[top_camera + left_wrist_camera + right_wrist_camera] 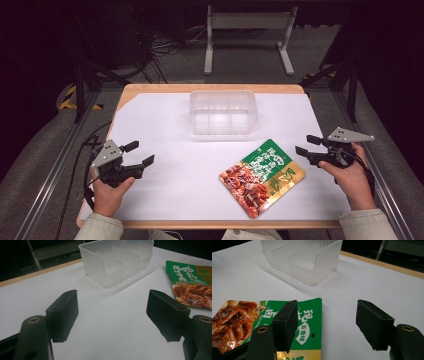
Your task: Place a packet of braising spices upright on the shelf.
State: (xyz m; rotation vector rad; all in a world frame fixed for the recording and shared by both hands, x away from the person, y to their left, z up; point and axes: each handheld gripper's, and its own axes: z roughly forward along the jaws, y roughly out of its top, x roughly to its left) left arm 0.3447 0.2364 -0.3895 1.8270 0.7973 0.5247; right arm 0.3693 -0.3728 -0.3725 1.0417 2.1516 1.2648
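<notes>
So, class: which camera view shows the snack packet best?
The high view: the whole snack packet lies flat on the white sheet. The right gripper view shows its green end behind a jaw; the left gripper view catches one cropped corner.

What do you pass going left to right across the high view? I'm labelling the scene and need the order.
Left gripper → clear plastic container → snack packet → right gripper.

Snack packet flat on the white worktop

The green and orange snack packet (262, 177), printed with glazed meat pieces, lies face up and unopened, just ahead of the right hand-held gripper (305, 144), its green top edge nearest; it is well apart from the left hand-held gripper (139, 153).
</notes>
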